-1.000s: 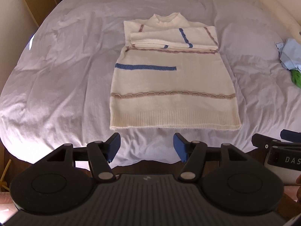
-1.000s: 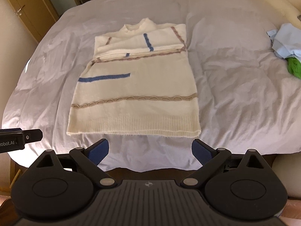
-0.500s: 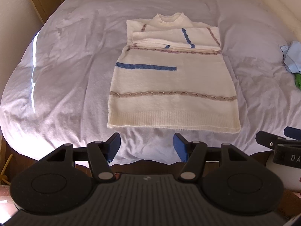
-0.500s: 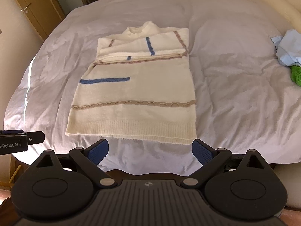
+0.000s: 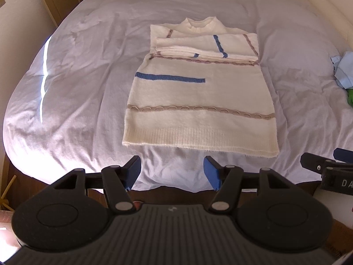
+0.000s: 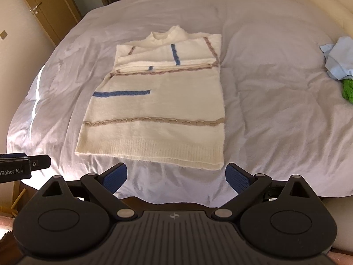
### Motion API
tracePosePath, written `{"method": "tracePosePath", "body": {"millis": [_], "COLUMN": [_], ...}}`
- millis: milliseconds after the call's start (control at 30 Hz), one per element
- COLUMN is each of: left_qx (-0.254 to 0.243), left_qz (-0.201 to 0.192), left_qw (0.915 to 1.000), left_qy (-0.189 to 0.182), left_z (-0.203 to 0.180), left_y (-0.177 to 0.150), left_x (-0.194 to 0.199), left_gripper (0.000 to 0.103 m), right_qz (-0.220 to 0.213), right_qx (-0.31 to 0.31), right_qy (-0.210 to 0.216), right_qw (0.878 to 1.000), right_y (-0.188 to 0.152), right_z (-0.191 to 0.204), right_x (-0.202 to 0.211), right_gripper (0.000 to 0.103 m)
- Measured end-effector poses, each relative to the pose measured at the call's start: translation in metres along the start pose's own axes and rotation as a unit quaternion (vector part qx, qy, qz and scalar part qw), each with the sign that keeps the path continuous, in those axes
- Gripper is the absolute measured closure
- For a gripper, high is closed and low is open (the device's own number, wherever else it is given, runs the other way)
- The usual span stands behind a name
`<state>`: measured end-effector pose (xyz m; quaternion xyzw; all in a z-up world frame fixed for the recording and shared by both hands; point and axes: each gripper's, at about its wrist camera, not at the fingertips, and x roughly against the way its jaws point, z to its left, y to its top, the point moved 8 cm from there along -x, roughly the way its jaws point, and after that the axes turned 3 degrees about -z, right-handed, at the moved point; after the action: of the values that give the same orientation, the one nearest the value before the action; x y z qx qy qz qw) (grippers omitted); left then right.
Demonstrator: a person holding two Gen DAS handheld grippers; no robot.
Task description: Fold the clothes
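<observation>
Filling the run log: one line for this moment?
sweater: flat on bed, sleeves folded | left gripper: open | right gripper: open

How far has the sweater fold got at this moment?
Done: the cream sweater lies flat on the bed, sleeves folded across its chest. In hand: nothing; the left hand-held gripper and right hand-held gripper are open short of the hem. Left: folding the body.
</observation>
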<state>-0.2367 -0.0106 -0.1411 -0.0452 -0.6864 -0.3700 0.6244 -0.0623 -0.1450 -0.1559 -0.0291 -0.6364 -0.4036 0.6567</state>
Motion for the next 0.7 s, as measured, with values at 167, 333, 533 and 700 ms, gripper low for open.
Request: {"method": "tracePosePath", "body": {"millis": [167,333,533,700], "left_qx": [0.005,0.002,-0.017,-0.017], "left_qz": [0.003,0.002,-0.015,-0.017], "left_qw": [1.0000,1.0000,0.9997,0.9997], "left_qy": [0.004,0.002,-0.007,0.008], "left_z": [-0.002,-0.005,-0.001,0.024], "left_y": [-0.006,-0.007,-0.003,-0.009], "left_x": [0.001,0.001,-0.004,-0.024], "left_gripper": [0.044,0.044,0.043,0.044], "right_qz": [0.002,-0.002,-0.021,-0.016], "right_qx": [0.004,-0.002,-0.015,-0.005], "right_qy": [0.001,-0.001,-0.007,-0.015], "right_qw": [1.000,1.000,1.000,1.000], "right_y": [-0.005,-0.006,-0.009,-0.027], "right_z": [-0.003,-0.009,-0.027,-0.034], "right_x": [0.004,0.007,0.015,-0.004], "right_gripper": [0.005,0.005,0.005,0.004]}}
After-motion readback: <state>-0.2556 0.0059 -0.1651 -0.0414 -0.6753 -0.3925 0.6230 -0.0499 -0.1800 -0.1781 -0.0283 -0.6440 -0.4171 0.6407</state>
